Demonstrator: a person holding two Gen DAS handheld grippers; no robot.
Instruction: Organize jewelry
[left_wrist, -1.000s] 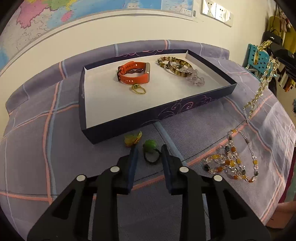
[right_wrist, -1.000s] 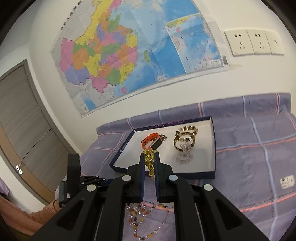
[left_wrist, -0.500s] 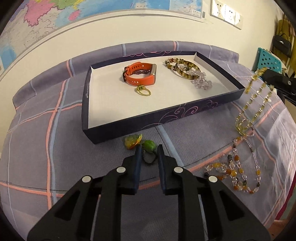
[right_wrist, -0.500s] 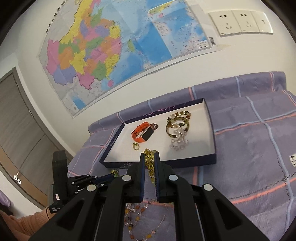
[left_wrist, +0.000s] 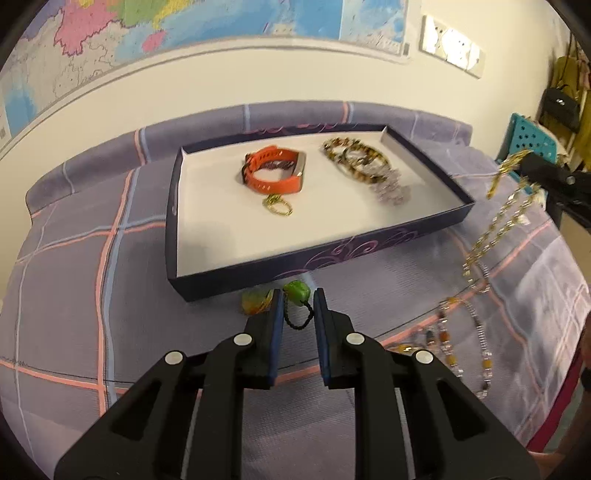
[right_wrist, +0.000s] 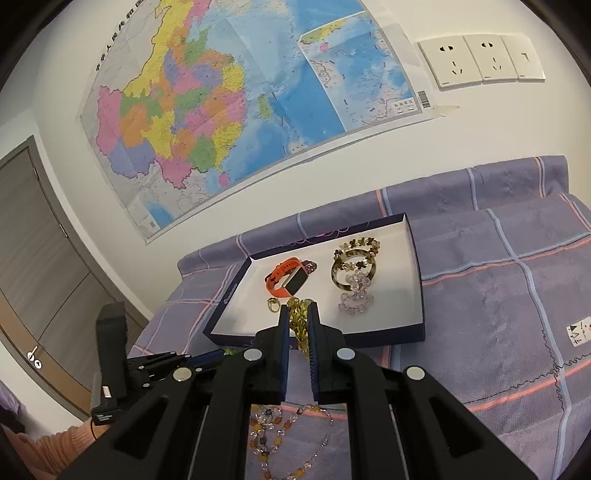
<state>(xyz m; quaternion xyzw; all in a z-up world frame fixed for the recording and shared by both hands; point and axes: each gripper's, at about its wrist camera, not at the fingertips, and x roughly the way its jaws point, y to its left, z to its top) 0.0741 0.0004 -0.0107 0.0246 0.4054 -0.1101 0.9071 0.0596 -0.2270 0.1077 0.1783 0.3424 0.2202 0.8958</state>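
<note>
My right gripper (right_wrist: 296, 321) pinches the gold chain (right_wrist: 298, 323); my left gripper (left_wrist: 298, 308) gapes around the green-bead cord (left_wrist: 297, 308) beside the tray's (left_wrist: 295, 260) near edge.

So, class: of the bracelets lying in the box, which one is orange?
The orange watch band, on the left half of the box, just behind the small gold ring. The other bracelets are brown-gold beads, tortoiseshell and pale crystal.

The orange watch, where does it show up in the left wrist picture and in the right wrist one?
Left wrist: the orange watch lies in the tray, upper middle, behind the gold ring.
Right wrist: the watch lies in the tray's left half, just above the tongs' tips.
Shared landmark: the gold ring, right beside the watch in both.
</note>
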